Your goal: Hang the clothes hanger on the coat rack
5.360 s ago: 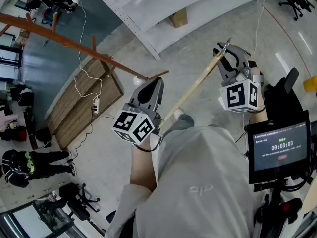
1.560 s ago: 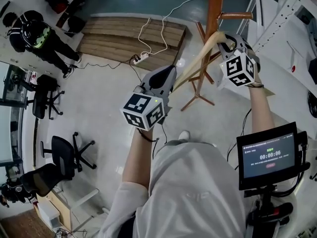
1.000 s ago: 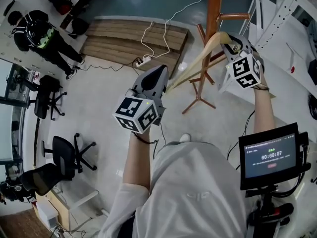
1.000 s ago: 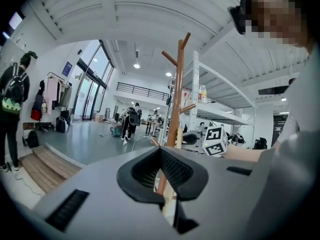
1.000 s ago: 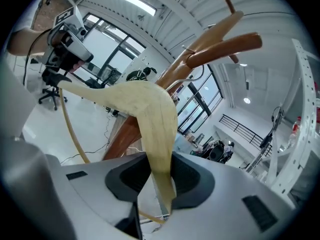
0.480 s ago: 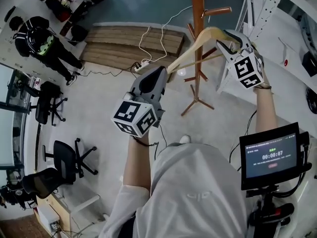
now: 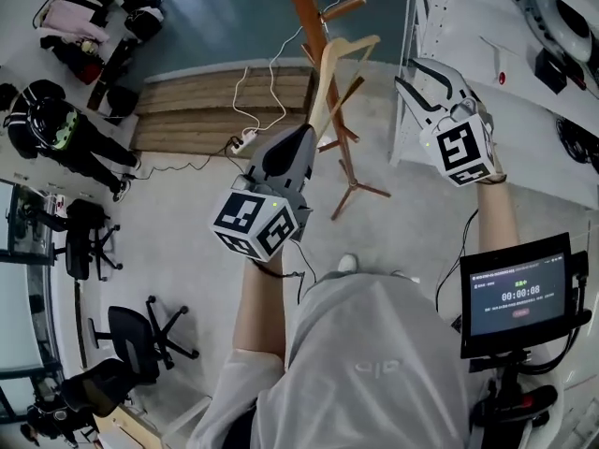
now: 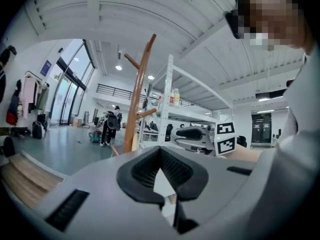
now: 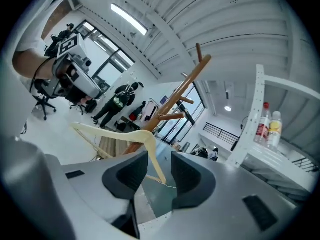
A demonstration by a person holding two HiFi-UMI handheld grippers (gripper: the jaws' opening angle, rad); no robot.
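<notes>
1. Left gripper (image 7: 301, 132): forearm stretched forward from the torso, marker cube turned toward the head camera, jaws aimed at the rack. It is clenched on the lower end of the wooden clothes hanger (image 7: 324, 82).
2. Wooden clothes hanger: steeply tilted, upper shoulder against the pole of the coat rack (image 7: 303, 7), beneath a peg. The hook cannot be made out.
3. Coat rack: brown wooden pole with angled pegs and splayed feet on the floor, far centre.
4. Right gripper (image 7: 412, 75): arm extended forward at right, beside white shelving (image 7: 412, 17). Jaws have just been opening and stand released, nothing between them, apart from the hanger's right tip.
5. Timer screen (image 7: 522, 293): near right.
</notes>
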